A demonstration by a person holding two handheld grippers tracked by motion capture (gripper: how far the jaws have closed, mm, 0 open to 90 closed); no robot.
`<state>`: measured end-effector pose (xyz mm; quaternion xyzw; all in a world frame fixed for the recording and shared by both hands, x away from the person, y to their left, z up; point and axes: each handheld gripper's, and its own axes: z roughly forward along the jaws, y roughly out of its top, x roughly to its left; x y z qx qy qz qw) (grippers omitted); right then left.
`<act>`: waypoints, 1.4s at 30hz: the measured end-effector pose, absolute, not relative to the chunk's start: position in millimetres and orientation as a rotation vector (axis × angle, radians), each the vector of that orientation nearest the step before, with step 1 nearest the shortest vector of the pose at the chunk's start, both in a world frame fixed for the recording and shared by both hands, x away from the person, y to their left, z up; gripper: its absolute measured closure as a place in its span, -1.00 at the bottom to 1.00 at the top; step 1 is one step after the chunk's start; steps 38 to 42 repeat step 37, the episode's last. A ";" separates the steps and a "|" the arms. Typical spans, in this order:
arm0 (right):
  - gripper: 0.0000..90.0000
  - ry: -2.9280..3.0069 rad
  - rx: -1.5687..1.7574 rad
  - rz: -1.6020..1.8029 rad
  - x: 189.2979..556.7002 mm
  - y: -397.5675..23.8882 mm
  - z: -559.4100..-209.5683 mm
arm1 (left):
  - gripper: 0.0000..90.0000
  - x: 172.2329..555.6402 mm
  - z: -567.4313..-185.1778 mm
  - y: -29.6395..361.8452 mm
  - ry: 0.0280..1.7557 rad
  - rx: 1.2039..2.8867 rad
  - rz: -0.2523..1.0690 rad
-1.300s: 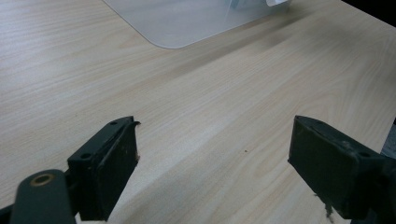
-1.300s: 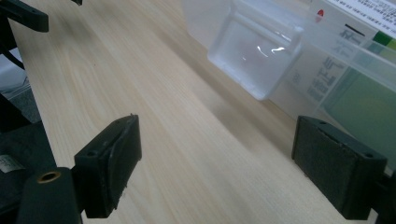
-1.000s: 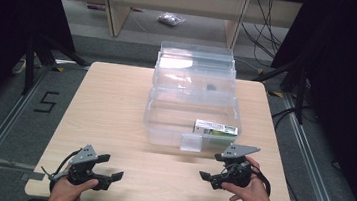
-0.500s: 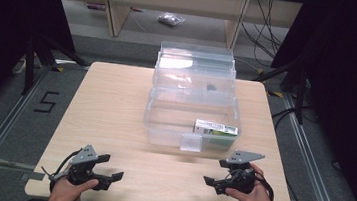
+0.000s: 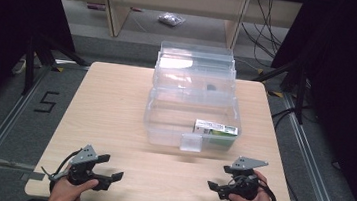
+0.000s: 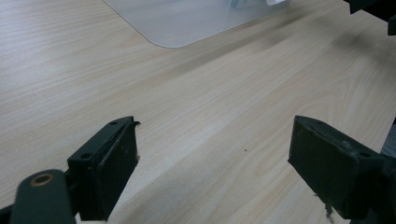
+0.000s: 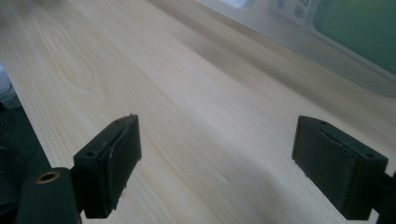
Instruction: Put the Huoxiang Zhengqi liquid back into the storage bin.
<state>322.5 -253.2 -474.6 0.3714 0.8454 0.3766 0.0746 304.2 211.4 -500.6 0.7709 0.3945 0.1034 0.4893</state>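
Clear box (image 5: 193, 109) beyond both grippers' fingers (image 6: 109, 170)

A small bag (image 5: 170, 19) is lying on the grey floor (image 5: 122, 44) far behind the worktop (image 5: 111, 103). Black cables (image 5: 270, 24) are hanging down beside a wooden shelf leg (image 5: 234, 26). A number five (image 5: 45, 102) is sitting on the floor.

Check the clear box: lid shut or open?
Cannot tell for sure. The clear plastic box looks shut, its front latch down, with a green-and-white carton inside.
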 end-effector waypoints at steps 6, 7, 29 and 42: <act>-0.63 2.533 1.144 1.128 316.9 -259.4 -479.5 | -0.67 304.2 -499.9 211.7 0.957 1.891 0.249; -0.63 2.530 1.162 1.131 315.6 -260.0 -479.6 | -0.67 304.5 -500.1 211.8 0.952 1.891 0.241; -0.63 2.447 1.249 1.111 300.0 -272.1 -487.2 | -0.67 304.0 -499.6 211.8 0.957 1.891 0.245; -0.63 2.450 1.255 1.114 300.7 -274.3 -488.3 | -0.67 304.3 -499.5 212.1 0.956 1.892 0.247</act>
